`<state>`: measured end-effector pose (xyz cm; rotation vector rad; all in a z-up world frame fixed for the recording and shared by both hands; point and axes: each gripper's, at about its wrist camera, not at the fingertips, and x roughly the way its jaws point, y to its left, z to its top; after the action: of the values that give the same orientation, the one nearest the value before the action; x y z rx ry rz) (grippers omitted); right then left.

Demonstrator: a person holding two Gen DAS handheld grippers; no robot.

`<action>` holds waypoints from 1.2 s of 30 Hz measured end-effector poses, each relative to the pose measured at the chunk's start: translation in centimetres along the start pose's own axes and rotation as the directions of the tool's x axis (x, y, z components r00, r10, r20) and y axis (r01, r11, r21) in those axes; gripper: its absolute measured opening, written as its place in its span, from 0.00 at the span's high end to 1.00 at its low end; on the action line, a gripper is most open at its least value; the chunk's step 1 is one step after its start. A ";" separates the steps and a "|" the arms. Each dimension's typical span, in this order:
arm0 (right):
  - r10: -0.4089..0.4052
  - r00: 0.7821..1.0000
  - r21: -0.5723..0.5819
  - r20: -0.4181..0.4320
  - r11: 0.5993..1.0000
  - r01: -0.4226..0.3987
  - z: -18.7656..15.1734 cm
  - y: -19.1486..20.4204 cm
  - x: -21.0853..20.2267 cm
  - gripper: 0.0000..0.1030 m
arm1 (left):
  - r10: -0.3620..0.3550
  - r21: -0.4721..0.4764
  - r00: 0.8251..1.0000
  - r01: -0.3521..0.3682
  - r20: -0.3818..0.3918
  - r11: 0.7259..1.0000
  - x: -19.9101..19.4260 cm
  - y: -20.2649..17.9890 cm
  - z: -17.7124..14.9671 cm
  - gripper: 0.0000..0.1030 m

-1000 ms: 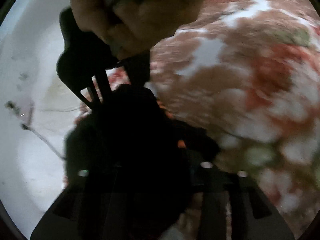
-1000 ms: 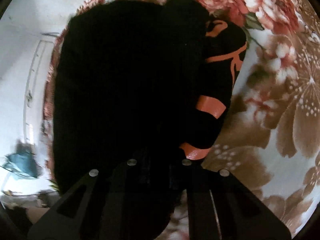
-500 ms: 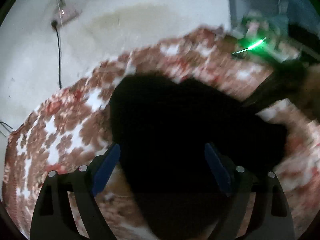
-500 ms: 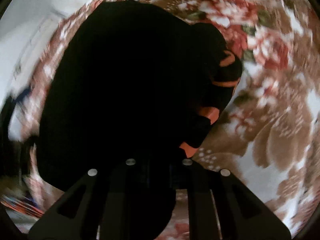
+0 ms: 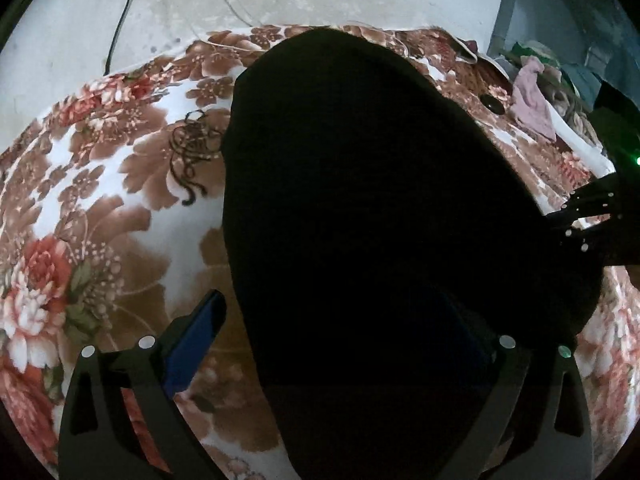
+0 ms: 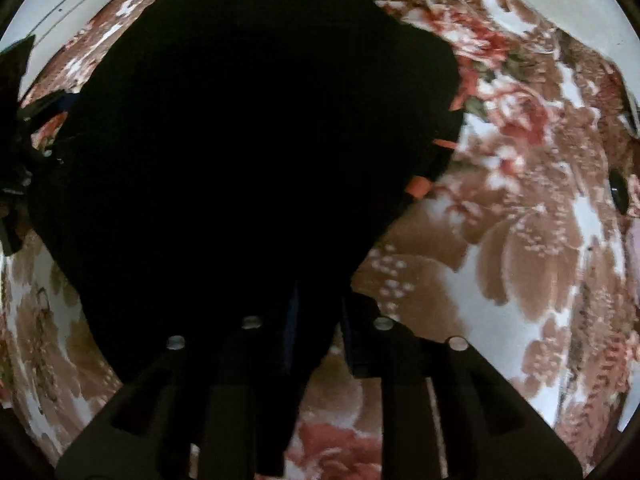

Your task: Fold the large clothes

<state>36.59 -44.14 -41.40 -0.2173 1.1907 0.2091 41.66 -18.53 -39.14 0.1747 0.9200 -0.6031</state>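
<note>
— What fills the right wrist view?

— A black garment (image 6: 240,140) spread over a floral blanket (image 6: 520,260) of brown, red and white blooms, with orange trim (image 6: 418,188) showing along its right edge.

— And the right gripper (image 6: 316,320)?

— Its fingers are drawn close, a narrow fold of the black cloth pinched between them.

— Anything else?

— A small dark oval object (image 6: 618,196) on the blanket at far right; the other gripper (image 6: 16,160) at the left edge.
</note>
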 end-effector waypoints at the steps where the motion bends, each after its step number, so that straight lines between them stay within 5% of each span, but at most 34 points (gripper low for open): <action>1: -0.017 1.000 0.006 -0.005 1.000 0.017 0.0 -0.3 -0.3 0.59 | -0.017 -0.021 1.000 0.017 -0.012 1.000 -0.5 0.1 0.6 0.04; 5: 0.015 0.996 0.123 0.083 0.992 -0.025 1.5 -2.8 -5.1 0.10 | -0.004 -0.012 1.000 0.004 -0.008 1.000 -3.1 0.2 3.7 0.05; 6: 0.021 0.994 0.155 0.112 0.987 -0.038 2.4 -3.4 -6.0 0.08 | -0.006 -0.018 1.000 0.006 0.016 1.000 -3.7 0.5 4.9 0.05; 9: 0.045 0.985 0.270 0.165 0.959 -0.089 6.0 -5.3 -6.5 0.05 | -0.009 -0.094 0.998 0.014 0.057 0.995 -4.1 2.1 8.9 0.05; 16: -0.130 0.980 0.419 0.153 0.906 0.055 12.4 -6.1 -1.6 0.05 | -0.005 -0.235 1.000 0.003 -0.007 0.972 2.7 5.2 14.3 0.05; 20: -0.178 0.982 0.430 0.068 0.893 0.133 12.5 -6.7 3.4 0.05 | -0.011 -0.237 0.997 -0.009 -0.082 0.972 7.1 6.8 13.5 0.04; 25: -0.096 0.993 0.422 0.062 0.905 0.061 12.0 -7.6 5.7 0.05 | -0.009 -0.243 0.993 -0.020 -0.115 0.970 9.5 9.3 11.6 0.04; 28: -0.144 0.986 0.351 0.078 0.930 0.109 12.4 -7.1 5.2 0.05 | -0.006 -0.254 0.994 -0.023 -0.113 0.967 10.4 10.5 10.7 0.03; 32: -0.190 0.978 0.326 0.084 0.933 0.153 12.5 -6.4 3.5 0.05 | 0.005 -0.263 0.995 -0.031 -0.098 0.964 9.0 10.1 11.3 0.04; 34: -0.180 0.974 0.322 0.140 0.938 0.127 12.1 -5.7 0.9 0.05 | 0.039 -0.260 0.997 -0.056 -0.069 0.964 5.7 9.1 11.6 0.05; 36: -0.153 0.964 0.302 0.216 0.950 0.083 10.9 -4.0 -2.5 0.05 | -0.011 -0.290 1.000 0.002 -0.027 0.957 2.0 8.4 10.7 0.05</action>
<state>46.55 -45.13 -34.96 -0.0039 0.9521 -0.0476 54.69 -16.61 -35.22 -0.0842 1.0258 -0.4656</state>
